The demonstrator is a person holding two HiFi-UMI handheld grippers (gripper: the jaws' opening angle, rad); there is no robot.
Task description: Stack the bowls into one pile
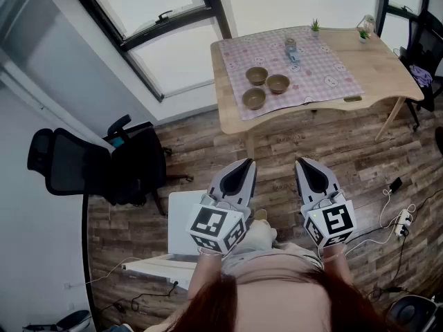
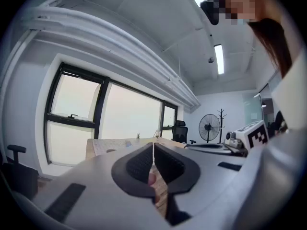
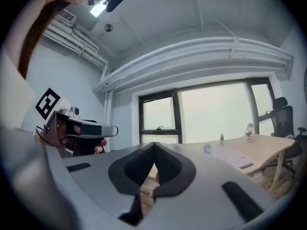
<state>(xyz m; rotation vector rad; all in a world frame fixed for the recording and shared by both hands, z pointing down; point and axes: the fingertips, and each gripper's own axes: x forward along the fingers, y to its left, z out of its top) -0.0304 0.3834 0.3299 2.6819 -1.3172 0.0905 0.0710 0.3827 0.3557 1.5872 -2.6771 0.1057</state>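
Three brown bowls stand apart on a pink checked cloth [image 1: 325,68] on the wooden table: one [image 1: 257,75] at the back left, one [image 1: 278,84] to its right, one [image 1: 254,98] nearest me. My left gripper [image 1: 247,163] and right gripper [image 1: 304,162] hang over the wood floor, well short of the table, both shut with nothing between the jaws. In the left gripper view the left gripper [image 2: 153,146] has its tips meeting; the table edge shows far off. The right gripper [image 3: 154,146] likewise has its tips together.
A small bottle [image 1: 291,50] and two little plants [image 1: 315,25] stand at the back of the table. A black office chair [image 1: 131,163] is on the left, a white board [image 1: 181,220] lies on the floor, and a power strip with cables [image 1: 401,221] lies at the right.
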